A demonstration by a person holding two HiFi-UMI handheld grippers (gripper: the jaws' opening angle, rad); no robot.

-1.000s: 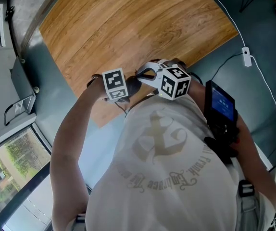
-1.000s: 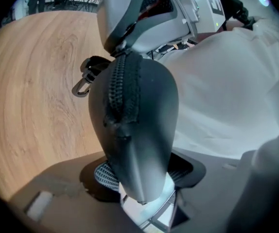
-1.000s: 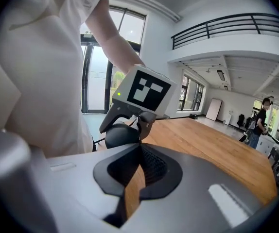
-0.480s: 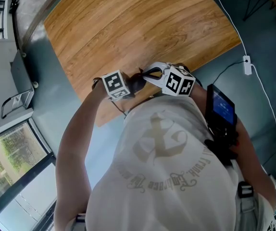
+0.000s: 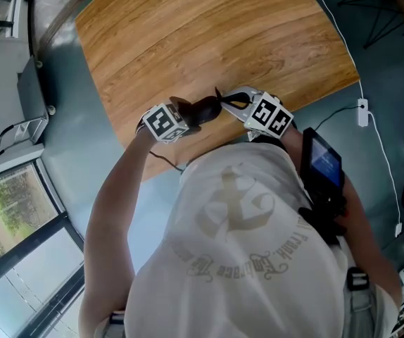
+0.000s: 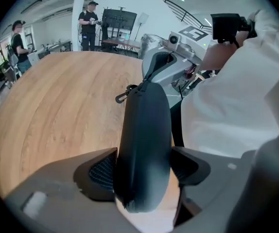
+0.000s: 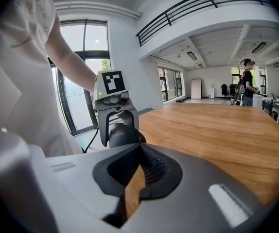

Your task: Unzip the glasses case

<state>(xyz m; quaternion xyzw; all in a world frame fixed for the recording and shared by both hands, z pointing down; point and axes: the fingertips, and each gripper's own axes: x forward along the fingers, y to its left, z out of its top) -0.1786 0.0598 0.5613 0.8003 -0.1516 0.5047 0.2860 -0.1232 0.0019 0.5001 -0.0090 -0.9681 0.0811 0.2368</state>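
Observation:
A dark glasses case [image 5: 203,109] sits between my two grippers, over the near edge of the wooden table [image 5: 223,34]. My left gripper [image 6: 144,166] has the case [image 6: 144,130] between its jaws. Both pads [image 6: 103,171] lie against its sides, and the jaws have just been opening. A zipper pull [image 6: 122,95] hangs loose at the case's far left side. My right gripper [image 7: 138,152] is shut, with nothing visible between its pads. Its tips are close to the case [image 7: 124,135], just in front of the left gripper [image 7: 115,118]. Whether they touch the case is unclear.
The table's near edge runs just in front of the person's chest. A power strip [image 5: 362,111] and its white cable lie on the floor at the right. A device with a blue screen [image 5: 323,162] is strapped to the right forearm. People stand beyond the table [image 6: 88,23].
Both grippers have moved away from the person's chest and farther out over the table. The left gripper has tipped downward, and more of the dark case now shows between the two.

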